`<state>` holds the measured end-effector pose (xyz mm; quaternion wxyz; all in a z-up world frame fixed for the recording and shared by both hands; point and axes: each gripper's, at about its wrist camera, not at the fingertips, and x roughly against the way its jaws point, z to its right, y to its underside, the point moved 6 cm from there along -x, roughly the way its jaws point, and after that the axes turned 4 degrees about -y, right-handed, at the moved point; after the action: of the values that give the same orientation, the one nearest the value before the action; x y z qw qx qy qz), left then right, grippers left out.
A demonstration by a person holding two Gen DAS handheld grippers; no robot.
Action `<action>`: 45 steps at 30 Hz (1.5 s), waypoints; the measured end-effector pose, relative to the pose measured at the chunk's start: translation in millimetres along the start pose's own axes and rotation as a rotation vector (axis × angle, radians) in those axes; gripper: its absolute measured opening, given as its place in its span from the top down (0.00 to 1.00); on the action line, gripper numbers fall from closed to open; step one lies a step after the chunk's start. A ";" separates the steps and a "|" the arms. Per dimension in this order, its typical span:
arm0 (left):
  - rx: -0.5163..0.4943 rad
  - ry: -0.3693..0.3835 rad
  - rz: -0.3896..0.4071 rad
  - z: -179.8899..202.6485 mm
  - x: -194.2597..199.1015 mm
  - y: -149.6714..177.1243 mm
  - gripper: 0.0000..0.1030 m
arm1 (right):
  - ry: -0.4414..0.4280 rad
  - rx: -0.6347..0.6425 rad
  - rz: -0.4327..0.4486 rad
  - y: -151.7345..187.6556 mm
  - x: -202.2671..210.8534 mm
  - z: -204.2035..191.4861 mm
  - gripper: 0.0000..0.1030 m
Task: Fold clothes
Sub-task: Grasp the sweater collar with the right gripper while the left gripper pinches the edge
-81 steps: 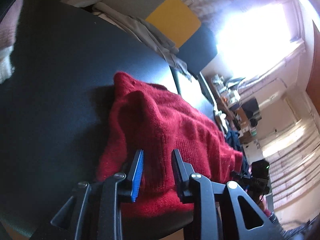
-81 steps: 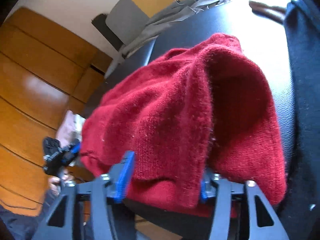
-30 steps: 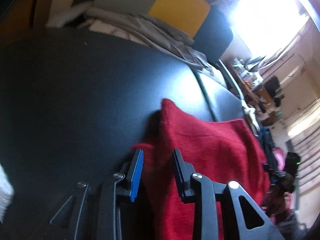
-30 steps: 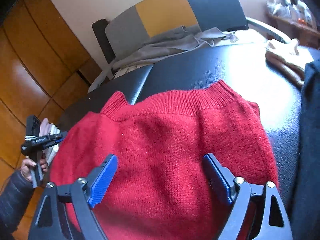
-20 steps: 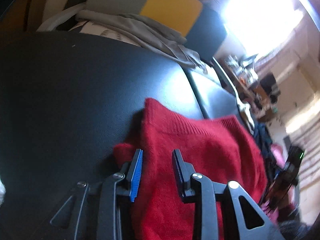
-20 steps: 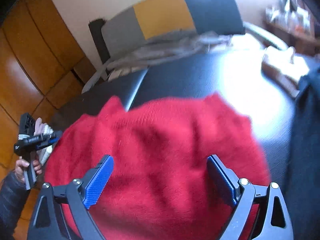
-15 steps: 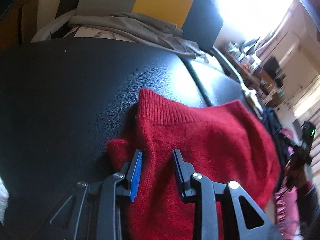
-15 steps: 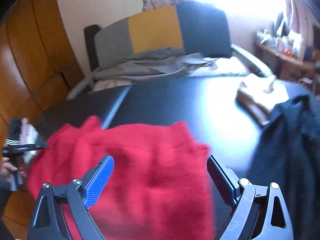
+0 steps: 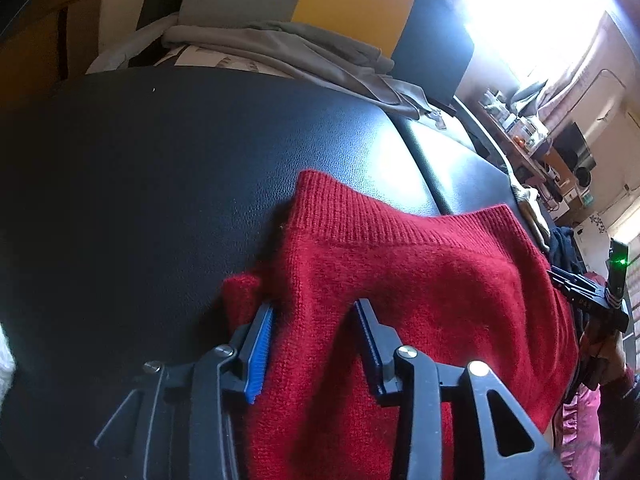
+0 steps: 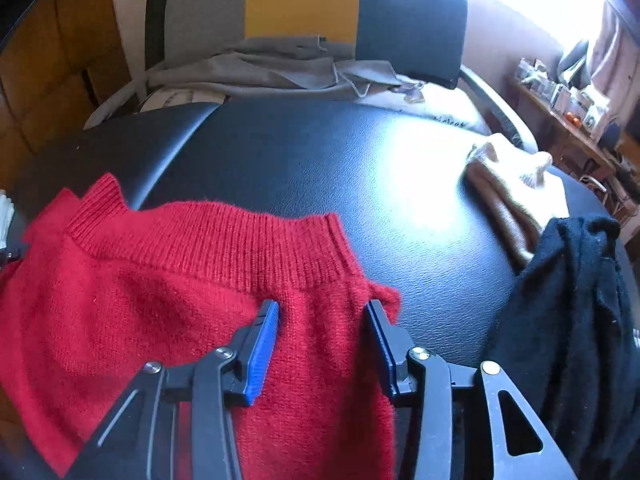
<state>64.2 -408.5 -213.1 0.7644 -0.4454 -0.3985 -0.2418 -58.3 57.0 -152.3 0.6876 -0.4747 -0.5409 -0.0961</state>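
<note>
Fingers of the left gripper (image 9: 314,322) are seen parting, a band of the red sweater (image 9: 420,280) lying between them at its left edge, and the blue pad (image 9: 260,354) is not clearly pressed into the knit; whether anything is held cannot be told for certain. Over on the right gripper (image 10: 322,322) the jaws are closing, with the sweater's right corner between them, just below the ribbed hem (image 10: 224,240); the pads stand either side of the wool and no firm pinch is shown.

The sweater is spread on the black padded surface (image 9: 160,160), ribbed edge farthest from both cameras, the near part running out of view beneath the grippers. A small flap is bunched at the left edge beside the blue pad.

Trouble could be expected from here. If the right jaws close on one layer only, the under layer would be left behind and the fold would be skewed. If the left side is let go while the right is pulled, the knit could be dragged sideways and the bunched flap trapped inside the fold. Loose wool is easily snagged on the ridged pads. A black garment (image 10: 580,320) lies close on the right and could be swept along; a folded tan cloth (image 10: 508,184) is set farther off.
</note>
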 end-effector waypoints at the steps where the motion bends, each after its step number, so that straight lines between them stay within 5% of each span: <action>1: -0.001 -0.004 0.001 0.0 0.3 0.2 0.61 | -0.002 -0.007 -0.001 1.1 -0.6 0.7 0.54; 9: -0.008 -0.021 0.009 3.2 -0.3 0.2 0.60 | 0.002 0.021 -0.011 6.1 -2.0 -6.7 0.52; 10: -0.012 -0.022 0.014 3.6 -0.1 0.3 0.60 | 0.004 0.029 -0.012 6.4 -2.1 -8.4 0.54; 12: -0.024 -0.040 0.028 3.7 0.8 0.5 0.67 | -0.015 0.052 -0.013 7.9 -1.5 -14.2 0.77; 13: -0.027 -0.053 0.039 3.5 1.9 0.4 0.77 | -0.023 0.064 -0.013 8.5 -1.1 -17.0 0.86; 15: -0.021 -0.067 0.068 4.1 10.7 -2.5 0.93 | -0.007 0.086 0.000 7.3 4.1 -21.4 0.88; 21: 0.053 -0.009 0.147 -3.6 48.8 -3.7 0.95 | 0.011 0.028 0.089 -0.1 43.5 -2.1 0.88; 27: 0.103 -0.086 0.036 -31.0 21.5 22.0 0.93 | -0.003 -0.059 0.017 24.2 17.5 18.7 0.87; 30: 0.134 -0.068 0.077 -35.7 31.2 26.2 0.84 | -0.022 -0.097 0.041 24.4 13.6 18.6 0.81; 33: 0.176 -0.064 0.113 -43.8 46.3 29.4 0.83 | -0.027 -0.134 0.054 18.0 19.3 26.7 0.64; 37: 0.177 -0.017 0.116 -43.3 56.9 43.7 0.79 | -0.005 -0.104 0.161 10.5 53.1 20.9 0.55; 40: 0.160 0.065 0.119 -32.6 63.8 60.5 0.73 | -0.106 -0.070 0.221 9.5 75.9 -9.9 0.34; 45: 0.065 0.048 0.074 -13.9 64.7 96.1 0.70 | -0.259 -0.012 0.188 35.5 75.8 -80.5 0.30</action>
<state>175.9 -374.9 -210.6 0.7963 -0.4290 -0.3707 -0.2109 47.1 43.8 -105.5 0.6152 -0.5358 -0.5777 0.0271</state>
